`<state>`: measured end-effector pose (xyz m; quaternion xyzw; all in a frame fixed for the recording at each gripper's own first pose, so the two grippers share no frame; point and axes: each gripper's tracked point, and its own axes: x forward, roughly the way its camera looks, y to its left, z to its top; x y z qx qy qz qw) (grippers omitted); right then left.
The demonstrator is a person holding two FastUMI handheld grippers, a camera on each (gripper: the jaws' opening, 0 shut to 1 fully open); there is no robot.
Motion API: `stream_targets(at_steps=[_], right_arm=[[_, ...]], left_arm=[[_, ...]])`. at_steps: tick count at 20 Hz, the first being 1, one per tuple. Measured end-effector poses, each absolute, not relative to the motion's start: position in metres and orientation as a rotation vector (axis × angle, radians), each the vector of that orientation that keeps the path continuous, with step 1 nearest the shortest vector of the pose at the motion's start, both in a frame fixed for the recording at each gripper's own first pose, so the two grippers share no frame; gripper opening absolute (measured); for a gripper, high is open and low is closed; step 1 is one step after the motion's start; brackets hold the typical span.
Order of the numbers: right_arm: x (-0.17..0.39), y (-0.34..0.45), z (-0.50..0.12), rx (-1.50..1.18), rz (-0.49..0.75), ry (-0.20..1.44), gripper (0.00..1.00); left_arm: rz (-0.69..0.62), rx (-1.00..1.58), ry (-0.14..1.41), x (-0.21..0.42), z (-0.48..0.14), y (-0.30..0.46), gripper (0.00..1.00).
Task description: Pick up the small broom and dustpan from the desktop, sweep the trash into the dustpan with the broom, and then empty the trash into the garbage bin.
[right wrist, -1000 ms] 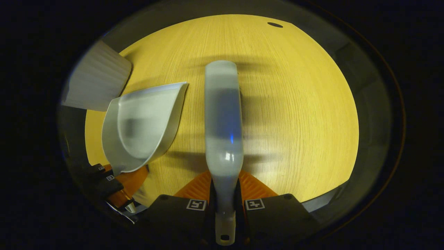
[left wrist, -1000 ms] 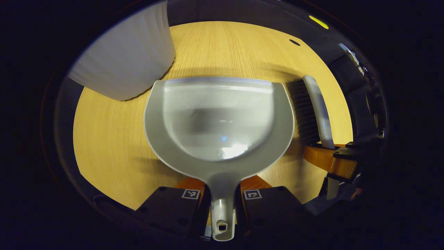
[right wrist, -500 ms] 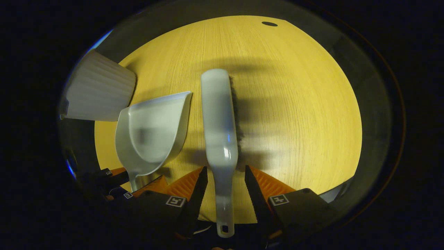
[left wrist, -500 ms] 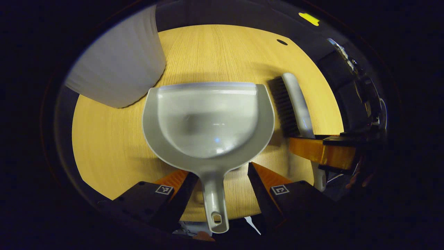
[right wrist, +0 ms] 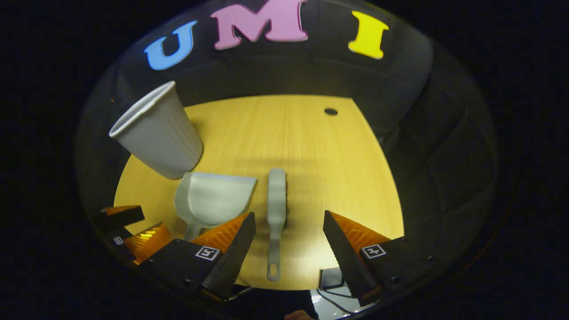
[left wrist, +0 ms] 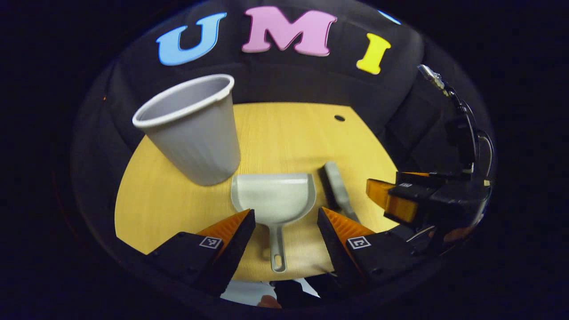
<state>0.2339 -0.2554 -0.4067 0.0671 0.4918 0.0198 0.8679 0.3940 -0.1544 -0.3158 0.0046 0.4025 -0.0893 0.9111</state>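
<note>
Now the dustpan (left wrist: 273,196) lies flat on the desktop (left wrist: 284,133), its handle pointing toward the camera and its mouth toward the booth wall. Just beside it the small broom (right wrist: 276,202) lies parallel. The garbage bin (left wrist: 192,129) stands upright behind. The left gripper (left wrist: 284,222) and the right gripper (right wrist: 286,226) are wide apart, holding nothing.

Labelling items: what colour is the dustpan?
Light grey dustpan, clearest in the left gripper view.
</note>
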Motion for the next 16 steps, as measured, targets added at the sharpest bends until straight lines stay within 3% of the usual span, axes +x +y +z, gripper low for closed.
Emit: stream_targets(at_steps=[4,8,9,10,11,12,14,16], right_arm=[[0.265,-0.277,-0.329,0.095,-0.019,0.591,0.99],[0.266,-0.286,-0.276,0.086,-0.066,0.161,0.98],[0.268,-0.288,-0.274,0.055,-0.075,0.092,0.89],[0.266,-0.285,-0.280,0.027,-0.068,0.057,0.98],[0.268,-0.282,-0.284,0.012,-0.049,0.049,0.92],[0.265,-0.282,-0.286,0.014,-0.030,0.063,0.97],[0.261,-0.287,-0.280,0.042,-0.016,0.088,0.93],[0.266,-0.290,-0.279,0.047,-0.027,0.105,1.00]], left_arm=[[-0.114,0.026,0.418,0.400,-0.216,-0.135,0.84],[-0.110,0.055,0.076,0.398,-0.208,-0.140,0.83],[-0.101,0.051,0.054,0.399,-0.212,-0.139,0.81],[-0.109,0.046,0.052,0.402,-0.216,-0.143,0.82],[-0.108,0.037,0.056,0.399,-0.212,-0.139,0.81],[-0.107,0.026,0.061,0.397,-0.209,-0.138,0.82],[-0.103,0.012,0.059,0.396,-0.203,-0.137,0.82],[-0.088,0.022,0.060,0.396,-0.205,-0.138,0.82]])
